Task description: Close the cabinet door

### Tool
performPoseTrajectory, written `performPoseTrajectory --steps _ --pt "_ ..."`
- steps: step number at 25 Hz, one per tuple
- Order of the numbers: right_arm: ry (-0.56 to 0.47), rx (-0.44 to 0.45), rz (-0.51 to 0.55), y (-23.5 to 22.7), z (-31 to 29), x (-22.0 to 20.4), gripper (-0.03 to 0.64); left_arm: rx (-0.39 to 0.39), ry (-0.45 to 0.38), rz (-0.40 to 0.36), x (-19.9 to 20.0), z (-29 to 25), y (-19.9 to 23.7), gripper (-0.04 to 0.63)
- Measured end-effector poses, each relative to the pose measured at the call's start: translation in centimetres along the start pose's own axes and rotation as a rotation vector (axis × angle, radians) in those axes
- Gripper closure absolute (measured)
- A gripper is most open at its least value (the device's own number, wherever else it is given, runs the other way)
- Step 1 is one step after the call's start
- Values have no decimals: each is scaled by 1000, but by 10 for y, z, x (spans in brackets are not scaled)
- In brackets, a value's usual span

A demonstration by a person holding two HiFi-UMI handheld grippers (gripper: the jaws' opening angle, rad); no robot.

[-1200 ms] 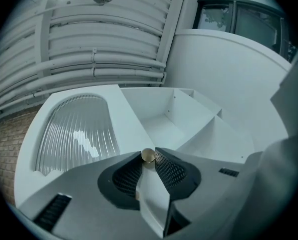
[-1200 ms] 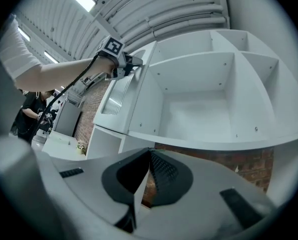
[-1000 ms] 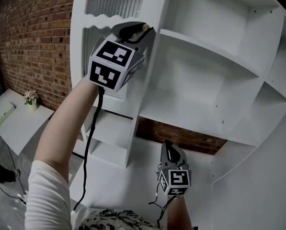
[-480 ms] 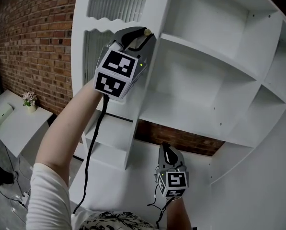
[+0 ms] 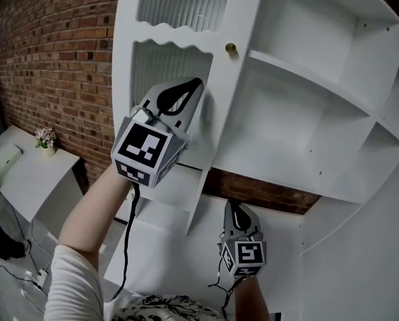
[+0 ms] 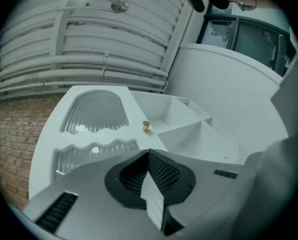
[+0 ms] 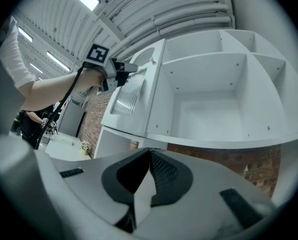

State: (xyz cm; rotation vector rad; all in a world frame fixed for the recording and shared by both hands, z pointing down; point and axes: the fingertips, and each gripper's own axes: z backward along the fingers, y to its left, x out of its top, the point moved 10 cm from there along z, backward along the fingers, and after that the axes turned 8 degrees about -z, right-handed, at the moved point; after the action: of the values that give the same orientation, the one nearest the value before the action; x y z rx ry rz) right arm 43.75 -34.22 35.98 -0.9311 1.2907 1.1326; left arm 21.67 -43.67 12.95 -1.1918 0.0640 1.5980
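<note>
The white cabinet door (image 5: 179, 59) with ribbed glass panels stands swung open; its brass knob (image 5: 230, 47) is on its right edge, next to the open shelves (image 5: 299, 105). My left gripper (image 5: 198, 84) hovers below and left of the knob, in front of the lower glass panel, its jaws closing with nothing between them. In the left gripper view the knob (image 6: 146, 126) lies just above the met tips of my left gripper (image 6: 148, 152). My right gripper (image 5: 234, 206) hangs low below the shelves, shut and empty, and in its own view my right gripper (image 7: 149, 151) faces the door (image 7: 134, 91).
A brick wall (image 5: 59, 59) runs along the left. A low white table (image 5: 32, 179) there bears a small flower pot (image 5: 45, 139). Cables lie on the floor (image 5: 5, 266). A lower open shelf section (image 5: 159, 206) sits under the door.
My left gripper has come off the brass knob, sunk below it, and its jaws have drawn together. The door edge with the knob sits further right in view. The right gripper has barely shifted.
</note>
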Motion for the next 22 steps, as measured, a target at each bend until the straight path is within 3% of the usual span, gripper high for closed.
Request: performPoseTrajectory --steps 11,22 --pt "-55 17 -45 56 -11 -13 611 -74 104 123 -92 134 -25 584" --pt "-45 30 -58 102 -4 -25 612 -118 259 321 -130 217 -45 584"
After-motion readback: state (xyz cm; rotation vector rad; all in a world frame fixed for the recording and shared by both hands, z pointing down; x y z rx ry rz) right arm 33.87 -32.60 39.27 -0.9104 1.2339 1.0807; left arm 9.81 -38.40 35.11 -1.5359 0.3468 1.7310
